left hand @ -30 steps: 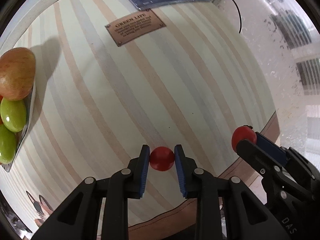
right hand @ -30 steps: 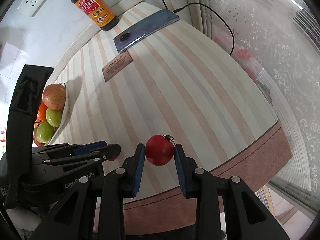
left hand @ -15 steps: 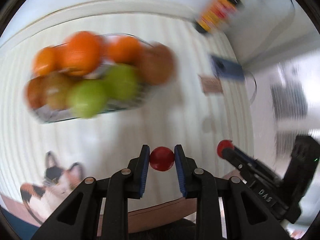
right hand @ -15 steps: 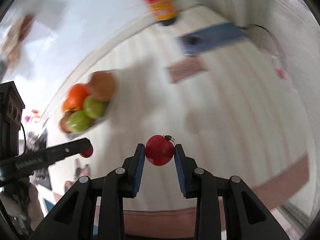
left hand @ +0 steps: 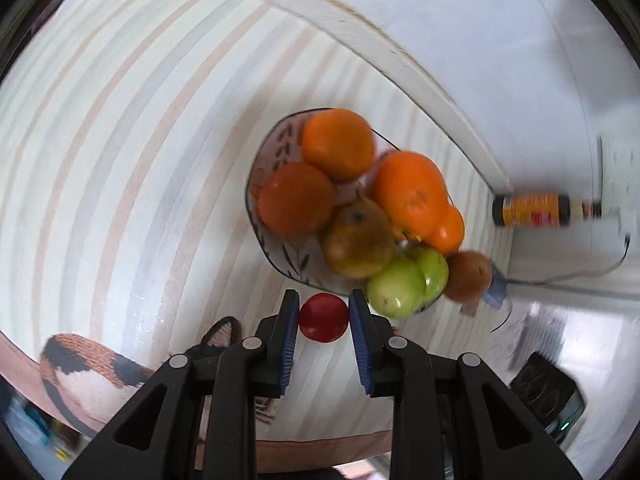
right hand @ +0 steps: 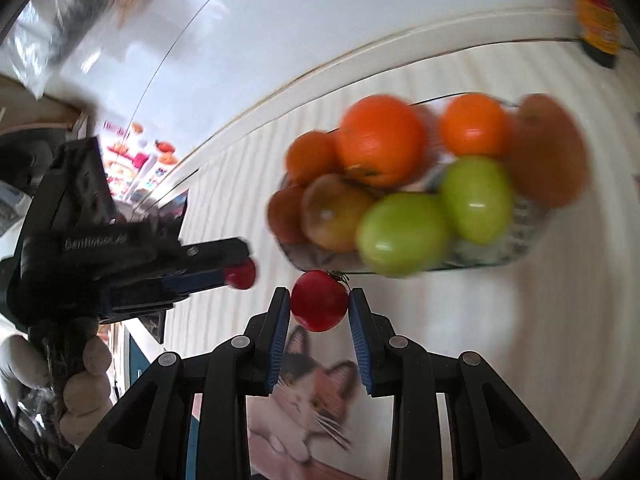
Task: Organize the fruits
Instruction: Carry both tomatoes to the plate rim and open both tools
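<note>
Left wrist view: the left gripper [left hand: 323, 317] is clamped on a small red tomato [left hand: 323, 317] held just short of the near rim of the patterned bowl [left hand: 269, 164], which is piled with oranges [left hand: 337, 142], a pear [left hand: 357, 241] and green fruits [left hand: 396, 286] on the striped tablecloth [left hand: 120, 140]. Right wrist view: the right gripper [right hand: 319, 301] is clamped on a larger red tomato with a stem [right hand: 319, 301], also near the bowl's front edge, the left one off to its side. The bowl looks heaped, so a tomato released on top may roll off onto the table; both hands arriving together could knock each other or the green fruits at the rim
</note>
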`<state>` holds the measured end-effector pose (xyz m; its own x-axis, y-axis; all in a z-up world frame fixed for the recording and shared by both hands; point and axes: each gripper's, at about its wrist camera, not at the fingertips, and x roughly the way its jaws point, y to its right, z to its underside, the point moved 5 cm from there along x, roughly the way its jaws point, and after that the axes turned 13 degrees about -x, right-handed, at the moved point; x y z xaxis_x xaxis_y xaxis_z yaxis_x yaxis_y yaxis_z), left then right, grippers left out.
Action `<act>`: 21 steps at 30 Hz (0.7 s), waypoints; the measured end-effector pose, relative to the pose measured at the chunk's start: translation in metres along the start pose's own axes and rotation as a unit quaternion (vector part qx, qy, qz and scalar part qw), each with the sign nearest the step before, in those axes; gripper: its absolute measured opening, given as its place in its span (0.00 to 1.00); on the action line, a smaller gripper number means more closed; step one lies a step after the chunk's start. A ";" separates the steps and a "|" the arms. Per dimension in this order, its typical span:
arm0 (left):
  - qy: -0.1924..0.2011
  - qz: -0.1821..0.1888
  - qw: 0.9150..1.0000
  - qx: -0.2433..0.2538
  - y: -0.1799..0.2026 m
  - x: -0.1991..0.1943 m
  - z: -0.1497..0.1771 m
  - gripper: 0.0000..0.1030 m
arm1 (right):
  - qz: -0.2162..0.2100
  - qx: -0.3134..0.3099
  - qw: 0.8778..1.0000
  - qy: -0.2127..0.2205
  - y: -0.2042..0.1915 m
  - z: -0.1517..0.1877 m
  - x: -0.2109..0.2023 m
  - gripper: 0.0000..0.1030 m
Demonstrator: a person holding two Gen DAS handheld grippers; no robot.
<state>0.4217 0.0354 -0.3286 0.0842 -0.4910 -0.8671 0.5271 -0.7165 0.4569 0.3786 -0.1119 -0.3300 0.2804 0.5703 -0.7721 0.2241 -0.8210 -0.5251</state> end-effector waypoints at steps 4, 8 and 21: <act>-0.012 0.016 0.999 -0.028 -0.007 0.010 -0.008 0.22 | 0.004 -0.001 1.000 -0.005 -0.008 -0.003 0.029 0.32; -0.030 0.030 0.998 -0.043 -0.011 0.018 -0.012 0.22 | 0.014 0.007 1.000 -0.001 -0.011 -0.001 0.051 0.32; -0.031 0.017 0.999 -0.036 -0.012 0.030 -0.021 0.23 | 0.029 0.016 0.999 0.008 -0.002 -0.002 0.059 0.32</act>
<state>0.4354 0.0394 -0.3647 0.0508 -0.5458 -0.8363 0.5852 -0.6623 0.4678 0.3966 -0.0767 -0.3738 0.3069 0.5214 -0.7962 0.1772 -0.8533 -0.4905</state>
